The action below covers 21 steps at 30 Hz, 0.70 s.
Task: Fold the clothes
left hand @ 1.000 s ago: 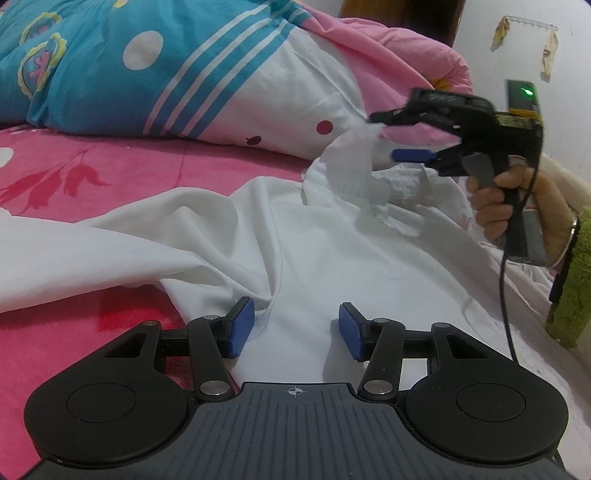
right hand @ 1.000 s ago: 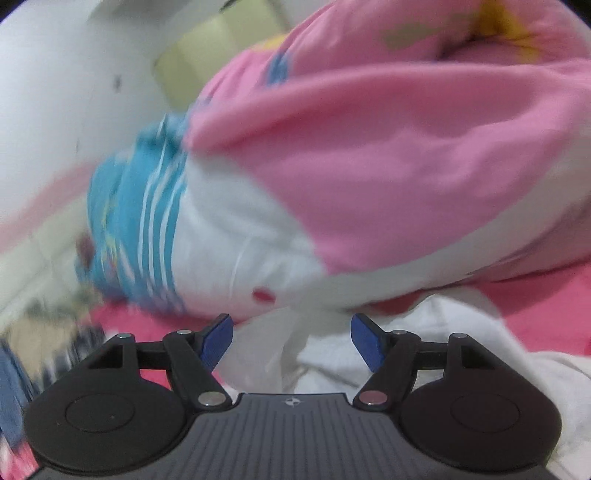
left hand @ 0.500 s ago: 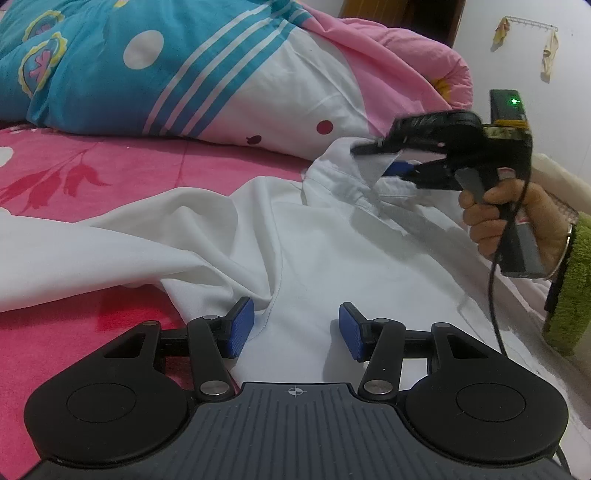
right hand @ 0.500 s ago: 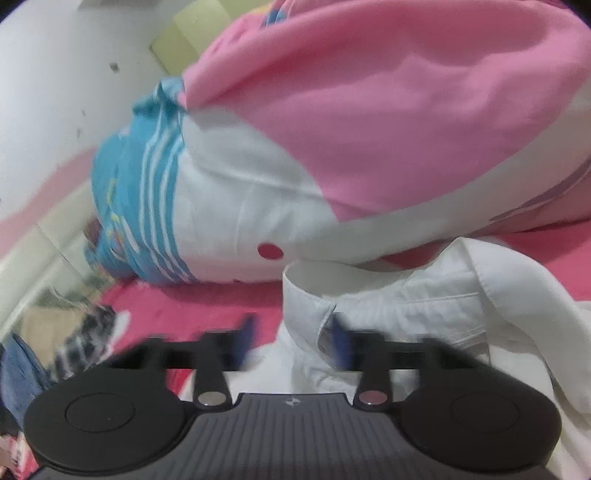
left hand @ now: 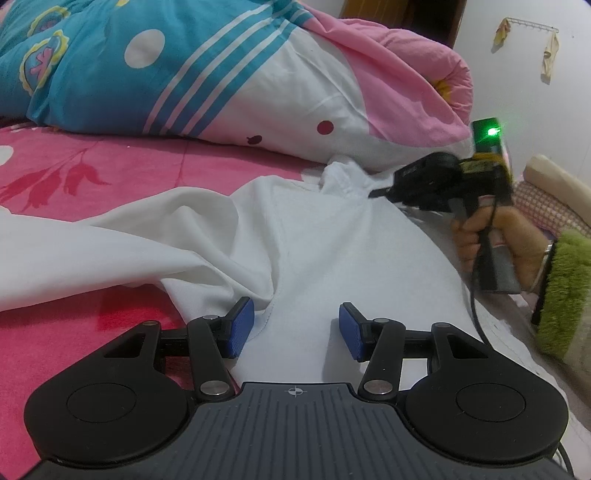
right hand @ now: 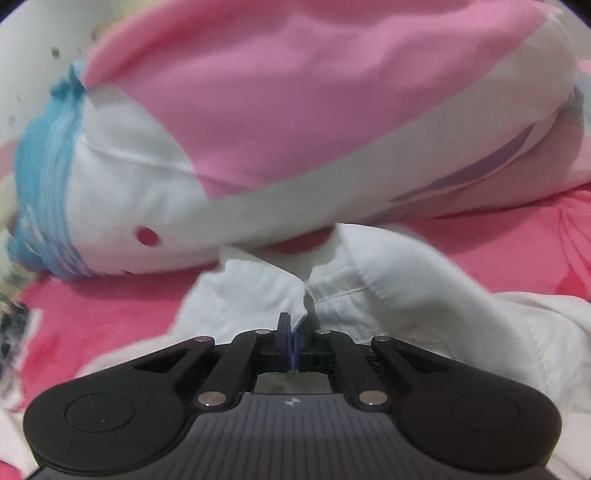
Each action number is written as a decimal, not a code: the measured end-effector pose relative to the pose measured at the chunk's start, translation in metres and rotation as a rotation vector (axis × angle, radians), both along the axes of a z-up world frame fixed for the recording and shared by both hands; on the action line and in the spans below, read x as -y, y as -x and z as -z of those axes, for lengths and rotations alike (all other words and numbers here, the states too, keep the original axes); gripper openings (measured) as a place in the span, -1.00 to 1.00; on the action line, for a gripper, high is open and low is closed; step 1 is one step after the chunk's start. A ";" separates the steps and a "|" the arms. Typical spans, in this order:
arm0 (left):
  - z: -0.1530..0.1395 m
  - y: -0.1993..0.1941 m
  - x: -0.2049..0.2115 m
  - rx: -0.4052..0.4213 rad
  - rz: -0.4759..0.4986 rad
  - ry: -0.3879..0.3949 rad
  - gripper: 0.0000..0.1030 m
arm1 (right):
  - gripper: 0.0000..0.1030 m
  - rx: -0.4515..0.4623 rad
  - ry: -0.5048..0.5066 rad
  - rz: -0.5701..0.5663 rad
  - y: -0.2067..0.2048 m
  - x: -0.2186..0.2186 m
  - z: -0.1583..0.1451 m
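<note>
White shirt [left hand: 332, 236] lies rumpled, collar [right hand: 295, 295] pinched by right gripper [right hand: 294, 332].

Shirt [left hand: 325, 236] spread on bed [left hand: 92, 173], collar end twd rolled quilt [left hand: 221, 74] behind; sleeve trails left; wall hooks [left hand: 528, 26] far right.

White shirt [left hand: 332, 236] on pink floral bedsheet [left hand: 92, 173].

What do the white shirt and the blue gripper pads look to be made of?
White shirt: thin woven fabric, probably cotton or a blend, matte; it drapes in soft folds and shows stitched seams. Blue pads on the left gripper: likely rubber or soft plastic, matte, with a fine ribbed face. The exact material of either cannot be told.
</note>
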<state>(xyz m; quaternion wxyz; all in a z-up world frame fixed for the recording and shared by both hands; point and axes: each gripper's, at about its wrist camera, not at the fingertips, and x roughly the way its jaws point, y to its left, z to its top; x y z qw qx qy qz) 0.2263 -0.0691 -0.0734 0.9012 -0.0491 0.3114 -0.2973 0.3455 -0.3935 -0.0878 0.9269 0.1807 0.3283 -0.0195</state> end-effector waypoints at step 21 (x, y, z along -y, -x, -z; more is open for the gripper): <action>0.000 0.001 -0.002 0.000 -0.003 -0.003 -0.01 | 0.16 -0.048 0.265 -0.086 -0.024 -0.081 -0.065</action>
